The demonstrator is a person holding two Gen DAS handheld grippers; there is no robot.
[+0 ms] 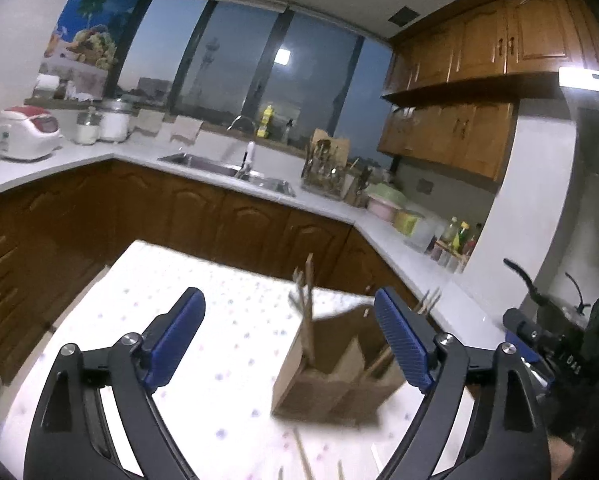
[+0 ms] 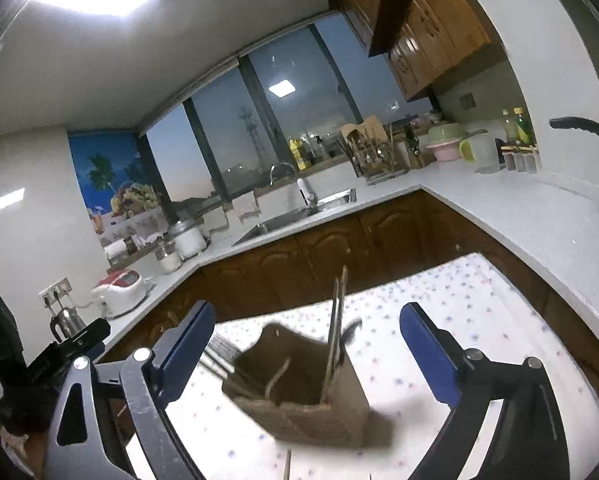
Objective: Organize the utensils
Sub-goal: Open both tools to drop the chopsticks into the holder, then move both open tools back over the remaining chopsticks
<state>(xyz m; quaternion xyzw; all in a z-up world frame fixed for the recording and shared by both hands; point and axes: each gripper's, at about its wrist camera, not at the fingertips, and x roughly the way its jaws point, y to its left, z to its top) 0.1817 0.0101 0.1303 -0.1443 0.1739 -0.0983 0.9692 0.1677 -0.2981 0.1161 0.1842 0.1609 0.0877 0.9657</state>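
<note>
A brown cardboard utensil holder [image 1: 331,376] with inner dividers stands on a table with a dotted white cloth [image 1: 219,320]. It also shows in the right wrist view [image 2: 299,396]. Wooden chopsticks [image 2: 336,320] and forks [image 1: 301,284] stick up from it. Loose chopsticks [image 1: 303,456] lie on the cloth near the front edge. My left gripper [image 1: 291,320] is open and empty, held above the cloth just left of the holder. My right gripper [image 2: 307,332] is open and empty, with the holder between its jaws' line of sight.
A white L-shaped counter [image 1: 79,156] runs behind the table with a sink [image 1: 227,168], a rice cooker [image 1: 29,132], a utensil rack [image 1: 327,168], bowls and bottles. Brown cabinets [image 1: 203,224] stand below and above. The other gripper [image 1: 559,344] shows at the right edge.
</note>
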